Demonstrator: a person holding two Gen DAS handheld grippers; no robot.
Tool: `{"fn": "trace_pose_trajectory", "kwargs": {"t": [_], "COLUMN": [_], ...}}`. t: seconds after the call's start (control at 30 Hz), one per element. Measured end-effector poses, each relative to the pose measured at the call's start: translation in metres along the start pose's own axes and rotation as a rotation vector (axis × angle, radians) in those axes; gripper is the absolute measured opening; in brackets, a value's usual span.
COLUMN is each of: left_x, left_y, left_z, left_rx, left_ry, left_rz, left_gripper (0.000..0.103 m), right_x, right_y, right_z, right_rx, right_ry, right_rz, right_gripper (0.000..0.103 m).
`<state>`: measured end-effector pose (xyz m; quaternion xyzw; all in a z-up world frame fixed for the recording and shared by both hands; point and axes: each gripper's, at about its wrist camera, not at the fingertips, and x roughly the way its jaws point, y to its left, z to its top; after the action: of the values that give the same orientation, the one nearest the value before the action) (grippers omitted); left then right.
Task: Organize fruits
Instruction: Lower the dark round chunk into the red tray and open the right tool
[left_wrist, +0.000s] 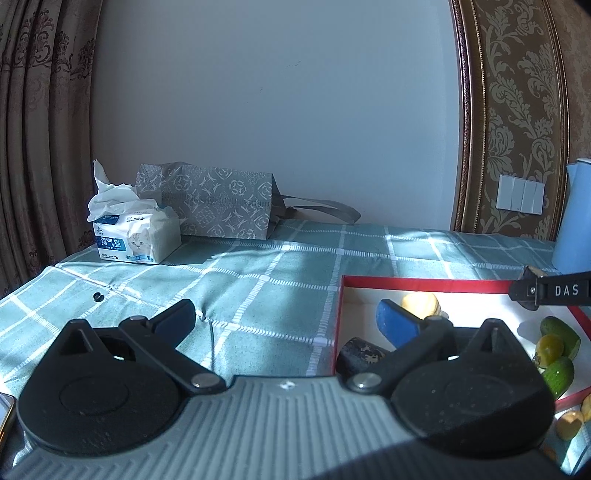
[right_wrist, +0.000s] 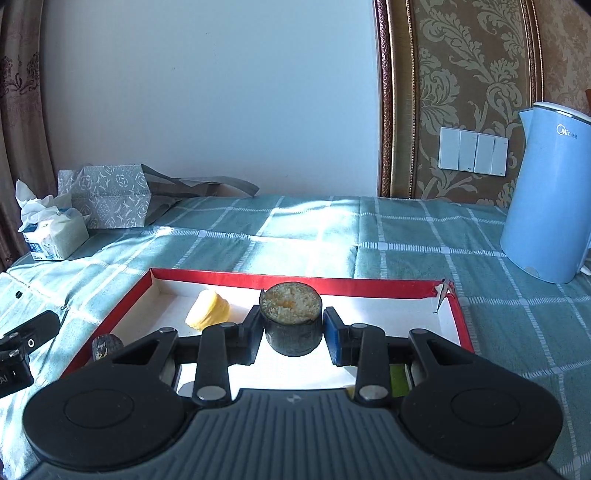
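A white tray with a red rim (right_wrist: 295, 282) lies on the teal checked cloth. My right gripper (right_wrist: 291, 326) is shut on a dark cylinder topped with rice-like grains (right_wrist: 290, 306), held over the tray's middle. A yellow piece (right_wrist: 208, 314) rests in the tray's far left part, and a dark roll (left_wrist: 360, 354) lies at its near left corner. Green fruits (left_wrist: 559, 332) sit at the tray's right side. My left gripper (left_wrist: 284, 314) stands wide open with nothing between its fingers. Its blue-padded right finger (left_wrist: 397, 326) hangs over the tray's left corner.
A tissue pack (left_wrist: 133, 240) and a grey patterned bag (left_wrist: 218, 199) stand at the back left by the curtain. A blue kettle (right_wrist: 550, 203) stands at the back right under wall switches (right_wrist: 472, 153). Yellow fruits (left_wrist: 569, 424) lie outside the tray, near right.
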<state>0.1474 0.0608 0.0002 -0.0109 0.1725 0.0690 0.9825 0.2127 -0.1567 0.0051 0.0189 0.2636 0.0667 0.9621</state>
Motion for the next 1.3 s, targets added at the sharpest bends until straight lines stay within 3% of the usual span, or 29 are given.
{"fn": "trace_pose_trajectory", "kwargs": {"t": [0.73, 0.8, 0.87, 1.07, 1.2, 1.3], "left_x": [0.007, 0.008, 0.007, 0.009, 0.006, 0.000], "left_y": [-0.005, -0.004, -0.004, -0.003, -0.005, -0.011], "left_z": [-0.003, -0.003, -0.003, -0.004, -0.004, -0.004], "left_rx": [0.041, 0.035, 0.034, 0.021, 0.028, 0.055], "left_ry": [0.017, 0.026, 0.026, 0.046, 0.037, 0.011], "left_rz": [0.035, 0.026, 0.025, 0.000, -0.036, -0.050], "left_gripper": [0.103, 0.103, 0.103, 0.103, 0.103, 0.103], "right_x": [0.045, 0.047, 0.046, 0.026, -0.011, -0.045], "right_y": [-0.001, 0.000, 0.002, -0.001, -0.016, -0.026], "right_z": [-0.014, -0.015, -0.016, -0.005, 0.009, 0.000], "right_rx": [-0.062, -0.068, -0.071, -0.067, -0.017, -0.019], "right_ry": [0.118, 0.130, 0.121, 0.049, -0.038, -0.099], "right_rz": [-0.060, -0.062, -0.066, -0.071, -0.037, -0.018], "right_gripper": [0.035, 0.039, 0.048, 0.049, 0.049, 0.049]}}
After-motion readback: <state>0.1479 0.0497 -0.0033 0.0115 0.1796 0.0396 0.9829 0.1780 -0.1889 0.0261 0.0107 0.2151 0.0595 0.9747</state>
